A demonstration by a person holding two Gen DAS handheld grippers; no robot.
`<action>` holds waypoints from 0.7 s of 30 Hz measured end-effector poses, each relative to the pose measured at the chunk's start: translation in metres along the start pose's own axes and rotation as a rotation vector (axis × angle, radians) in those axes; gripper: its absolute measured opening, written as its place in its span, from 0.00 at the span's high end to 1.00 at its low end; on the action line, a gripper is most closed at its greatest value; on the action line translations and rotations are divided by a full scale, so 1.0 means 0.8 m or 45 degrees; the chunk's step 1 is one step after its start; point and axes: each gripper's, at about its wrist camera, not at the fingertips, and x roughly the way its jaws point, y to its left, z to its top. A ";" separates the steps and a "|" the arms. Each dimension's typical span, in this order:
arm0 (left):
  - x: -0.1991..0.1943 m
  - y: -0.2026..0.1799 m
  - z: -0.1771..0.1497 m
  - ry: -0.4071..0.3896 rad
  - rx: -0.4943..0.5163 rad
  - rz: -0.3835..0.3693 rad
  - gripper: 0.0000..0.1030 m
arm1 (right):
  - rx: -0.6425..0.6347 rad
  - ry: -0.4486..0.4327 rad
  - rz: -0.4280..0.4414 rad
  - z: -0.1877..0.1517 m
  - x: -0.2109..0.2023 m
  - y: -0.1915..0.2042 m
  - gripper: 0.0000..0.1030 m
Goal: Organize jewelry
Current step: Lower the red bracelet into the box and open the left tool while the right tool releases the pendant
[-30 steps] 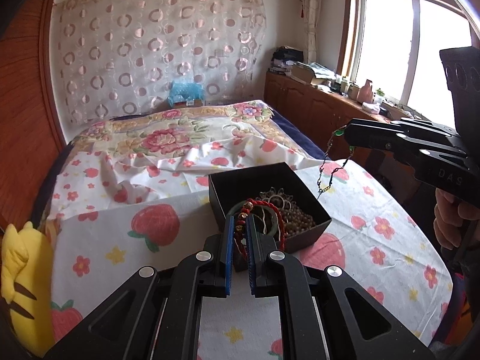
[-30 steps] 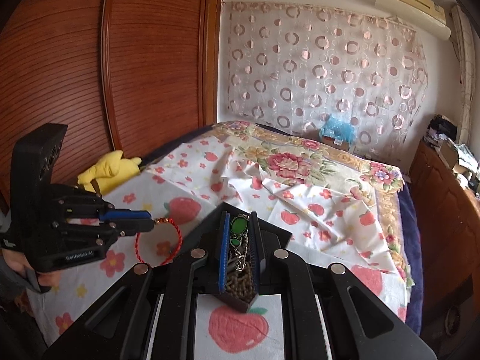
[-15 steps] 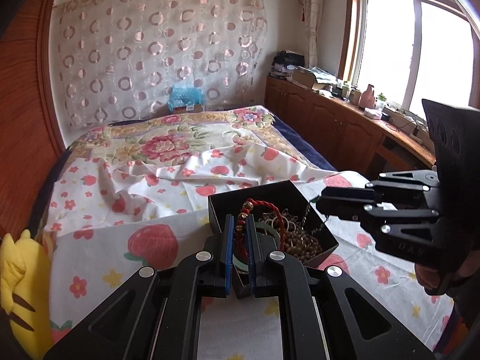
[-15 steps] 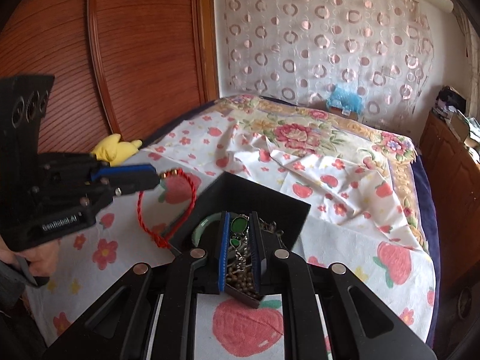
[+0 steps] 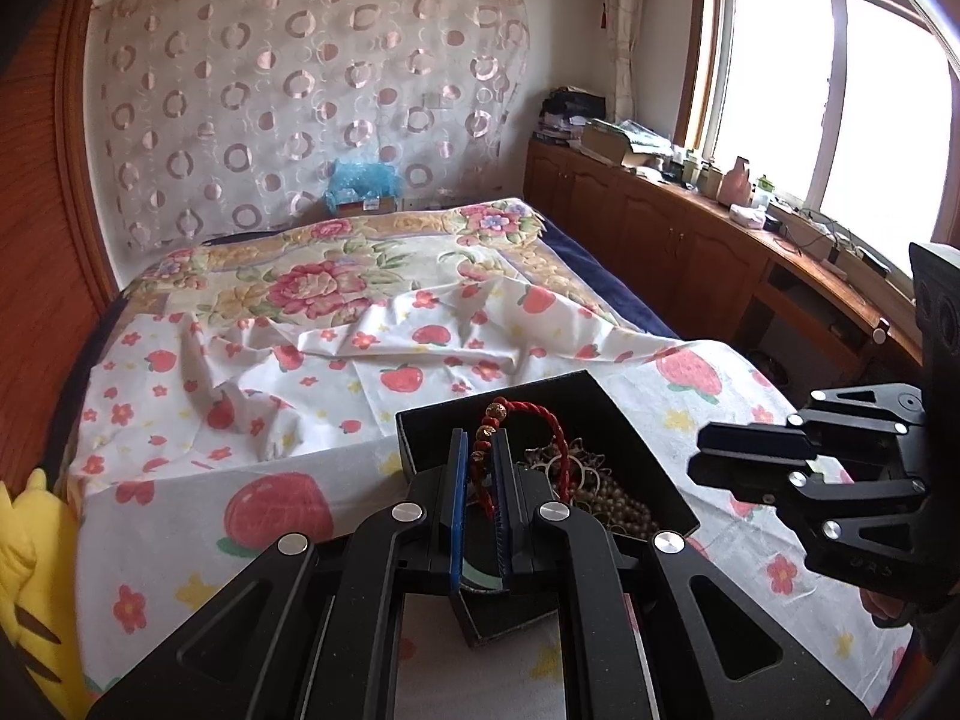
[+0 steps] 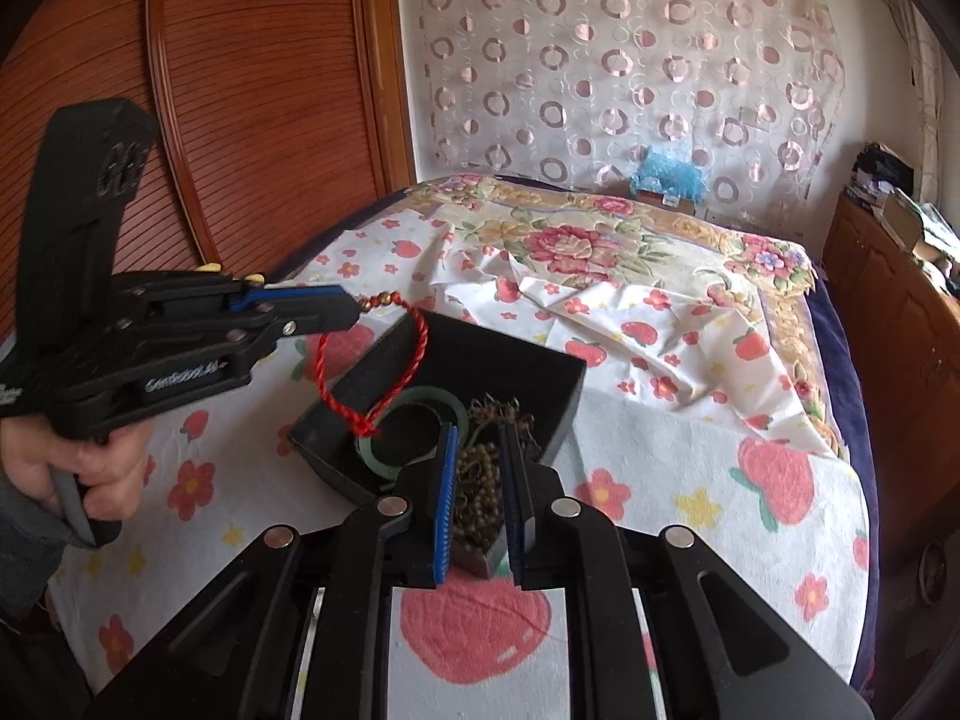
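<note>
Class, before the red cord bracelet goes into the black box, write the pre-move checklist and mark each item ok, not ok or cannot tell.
1. Left gripper clamped on the red cord bracelet: ok.
2. Bracelet hanging over the black box, lower end by the green bangle: ok.
3. Box open, no lid in the way: ok.
4. Right gripper free of the bracelet: ok; its jaws stand slightly apart over the brown bead strand.
5. Right gripper holding anything: cannot tell.
6. Box steady on the strawberry sheet: cannot tell.
</note>
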 end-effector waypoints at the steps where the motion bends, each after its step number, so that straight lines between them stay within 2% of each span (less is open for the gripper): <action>1: 0.004 -0.001 0.001 0.007 0.003 0.000 0.93 | 0.005 0.006 0.000 -0.002 0.000 -0.002 0.84; 15: 0.022 -0.012 -0.002 0.077 0.023 0.005 0.92 | 0.070 0.022 -0.003 -0.044 -0.013 -0.013 0.84; 21: 0.011 -0.016 -0.009 0.066 0.017 0.003 0.82 | 0.070 0.037 -0.007 -0.062 -0.024 -0.008 0.84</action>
